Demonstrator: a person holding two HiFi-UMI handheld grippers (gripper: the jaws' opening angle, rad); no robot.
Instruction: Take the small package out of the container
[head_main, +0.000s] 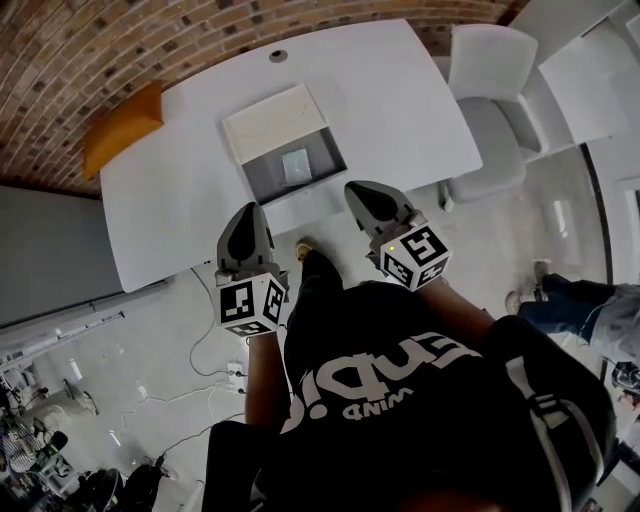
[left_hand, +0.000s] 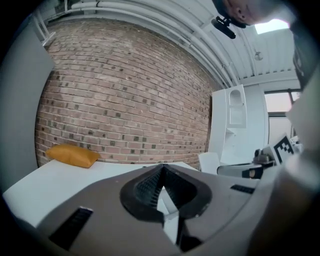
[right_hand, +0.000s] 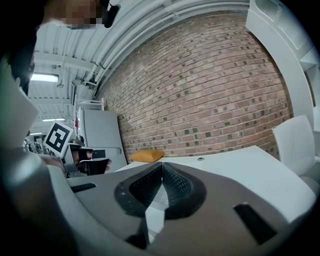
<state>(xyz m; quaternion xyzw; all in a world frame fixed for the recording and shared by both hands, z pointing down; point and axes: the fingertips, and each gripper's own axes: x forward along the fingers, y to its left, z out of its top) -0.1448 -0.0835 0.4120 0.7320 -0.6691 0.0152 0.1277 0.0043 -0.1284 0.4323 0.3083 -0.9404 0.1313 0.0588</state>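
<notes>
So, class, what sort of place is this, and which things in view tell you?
Probably an office or lab workroom: a white table, a white chair beside it, a brick wall, and cables on the floor.

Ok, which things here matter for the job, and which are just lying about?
For the job:
- open grey box container with a white lid
- small pale package inside it
- left gripper and right gripper, both shut and empty

Lying about:
- orange cushion at the far corner of the white table
- white chair beside the table
</notes>
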